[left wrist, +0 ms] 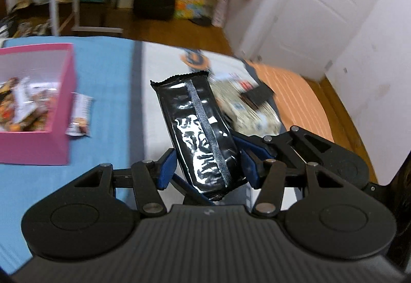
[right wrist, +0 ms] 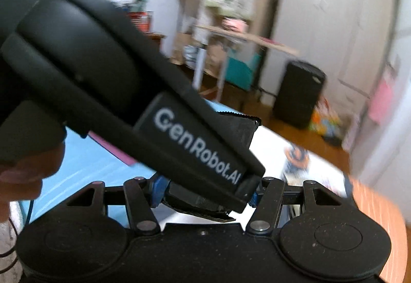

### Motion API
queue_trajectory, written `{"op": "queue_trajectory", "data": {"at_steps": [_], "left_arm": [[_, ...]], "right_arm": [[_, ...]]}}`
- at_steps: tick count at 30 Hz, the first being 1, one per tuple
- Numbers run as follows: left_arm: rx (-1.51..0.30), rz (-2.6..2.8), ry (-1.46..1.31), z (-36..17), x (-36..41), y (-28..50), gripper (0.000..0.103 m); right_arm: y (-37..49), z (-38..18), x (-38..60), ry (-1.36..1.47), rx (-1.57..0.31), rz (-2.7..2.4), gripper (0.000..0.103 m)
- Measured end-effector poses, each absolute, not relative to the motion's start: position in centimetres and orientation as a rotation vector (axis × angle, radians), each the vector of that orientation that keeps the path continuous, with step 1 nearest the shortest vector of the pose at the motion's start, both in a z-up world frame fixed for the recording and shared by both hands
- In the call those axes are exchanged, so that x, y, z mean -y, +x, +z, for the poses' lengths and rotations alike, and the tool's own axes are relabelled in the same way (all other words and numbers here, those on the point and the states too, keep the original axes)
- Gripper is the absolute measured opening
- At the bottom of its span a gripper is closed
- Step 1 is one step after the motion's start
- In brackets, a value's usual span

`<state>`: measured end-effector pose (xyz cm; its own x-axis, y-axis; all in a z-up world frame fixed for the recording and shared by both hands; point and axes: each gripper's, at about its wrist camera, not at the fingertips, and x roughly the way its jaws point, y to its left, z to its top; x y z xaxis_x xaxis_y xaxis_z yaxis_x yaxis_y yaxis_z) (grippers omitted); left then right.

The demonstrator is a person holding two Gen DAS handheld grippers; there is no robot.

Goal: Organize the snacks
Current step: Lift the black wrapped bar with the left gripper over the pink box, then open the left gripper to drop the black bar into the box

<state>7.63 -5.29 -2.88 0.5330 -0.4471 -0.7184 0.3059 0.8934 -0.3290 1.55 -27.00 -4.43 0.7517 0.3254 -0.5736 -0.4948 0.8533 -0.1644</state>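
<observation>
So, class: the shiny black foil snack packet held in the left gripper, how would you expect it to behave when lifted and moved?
The shiny black foil snack packet stands up above the blue fingers without drooping, so it is probably fairly stiff and light. Its glossy, crinkled film looks slippery, so it might slide in a loose grip. The puffed body suggests squeezing hard could crush the contents.
</observation>
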Motion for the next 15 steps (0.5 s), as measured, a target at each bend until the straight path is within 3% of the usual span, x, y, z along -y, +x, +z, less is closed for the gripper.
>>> {"op": "queue_trajectory", "data": {"at_steps": [8,15], "left_arm": [[-0.824,-0.304,-0.269,-0.9,-3.7,10.1,0.053],[-0.859,-0.198,-0.303,-2.5,-8.5,15.3,0.053]], "right_arm": [[5.8,-2.6,20.4,-0.391,-0.501,0.657,0.063],[11.0,-4.9,16.4,-0.422,-0.5,0.768,0.064]]}}
